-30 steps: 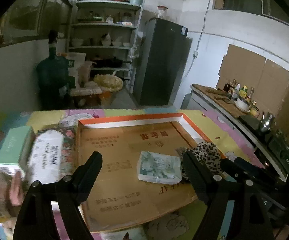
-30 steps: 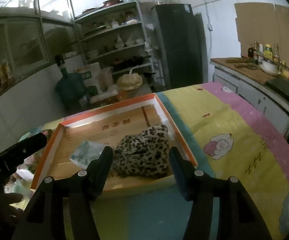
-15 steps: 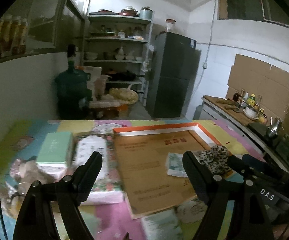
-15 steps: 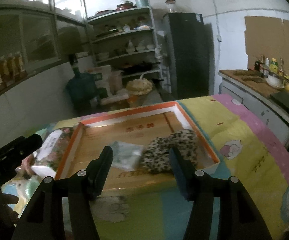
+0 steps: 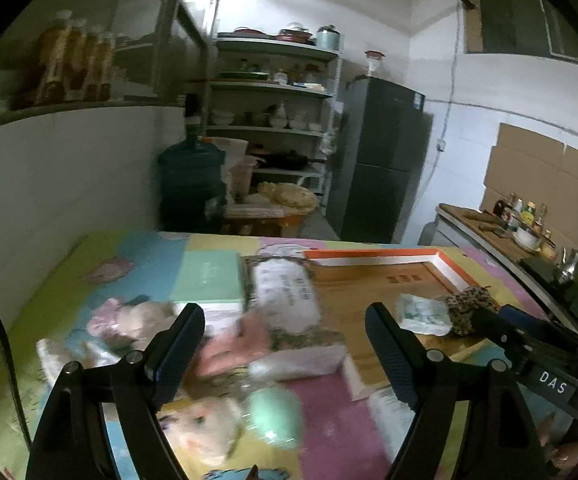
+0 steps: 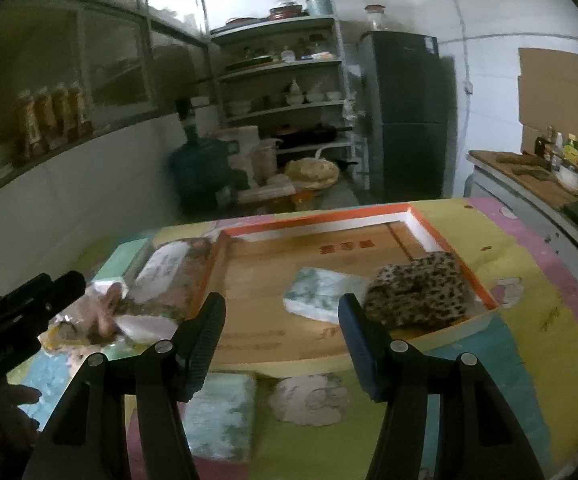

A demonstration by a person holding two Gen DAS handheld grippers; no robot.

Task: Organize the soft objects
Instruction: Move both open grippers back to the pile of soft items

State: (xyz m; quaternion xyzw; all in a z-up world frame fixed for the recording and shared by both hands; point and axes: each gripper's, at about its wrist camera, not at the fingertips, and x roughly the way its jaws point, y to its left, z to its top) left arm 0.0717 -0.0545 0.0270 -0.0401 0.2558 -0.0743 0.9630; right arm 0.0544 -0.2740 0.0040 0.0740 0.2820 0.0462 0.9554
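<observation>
While both claws are hanging spread and empty, left claw [image 5: 285, 332] and right claw [image 6: 281, 320], a pastel patchwork cartoon cloth [image 6: 545, 320] is covering the tabletop. A leopard-print soft cloth [image 6: 419, 290] and a pale green-white packet [image 6: 321, 294] are lying inside the orange-rimmed shallow cardboard tray [image 6: 313, 222]. A dark fridge [image 6: 407, 116] and a white metal shelf rack [image 6: 285, 64] are standing behind.

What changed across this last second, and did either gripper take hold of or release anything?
Both grippers pulled back from the cardboard tray and swung left: the left gripper now faces the pile of tissue packs beside it. Neither gripped anything; the right gripper also stays open and empty. The leopard-print cloth and small tissue pack stayed in the tray.
</observation>
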